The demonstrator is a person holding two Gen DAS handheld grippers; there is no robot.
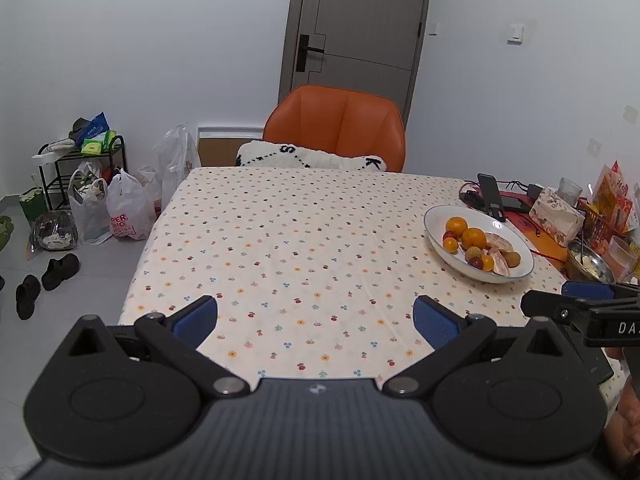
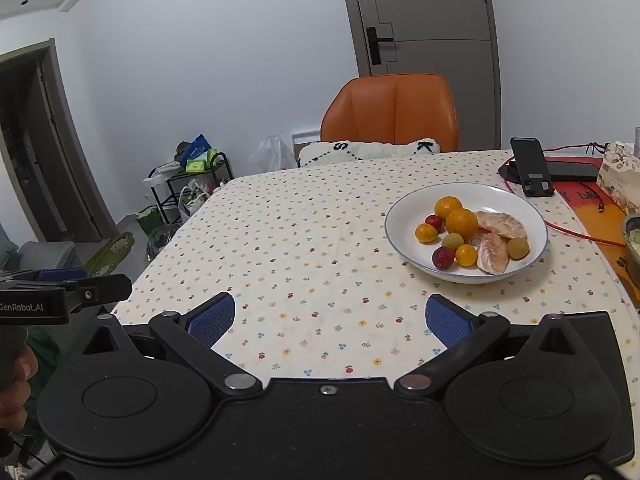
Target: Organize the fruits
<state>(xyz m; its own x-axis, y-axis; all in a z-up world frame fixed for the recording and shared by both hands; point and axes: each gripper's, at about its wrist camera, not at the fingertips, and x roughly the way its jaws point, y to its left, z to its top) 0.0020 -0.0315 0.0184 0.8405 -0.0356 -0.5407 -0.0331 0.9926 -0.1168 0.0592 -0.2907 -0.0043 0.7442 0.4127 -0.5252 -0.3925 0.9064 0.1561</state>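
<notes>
We read "GenRobot.AI" on the side of the left gripper [image 2: 66,294], "DA" on the right gripper [image 1: 580,304], letters "S" and "K" on the white cushion [image 1: 312,158], and "PER" on a plastic bag [image 1: 128,212].

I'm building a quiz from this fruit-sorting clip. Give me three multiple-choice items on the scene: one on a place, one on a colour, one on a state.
1. Where is the fruit?
A. In the white bowl
B. Scattered on the tablecloth
C. On the chair

2. What colour is the chair?
A. Green
B. Orange
C. Black

3. What state is the right hand-held gripper in?
A. Shut on an orange
B. Shut, empty
C. Open, empty

Answers:
1 A: oranges, peeled segments and small fruits all lie inside the bowl.
2 B: its backrest behind the table is orange.
3 C: its blue pads stand wide apart with only tablecloth between them.
</notes>
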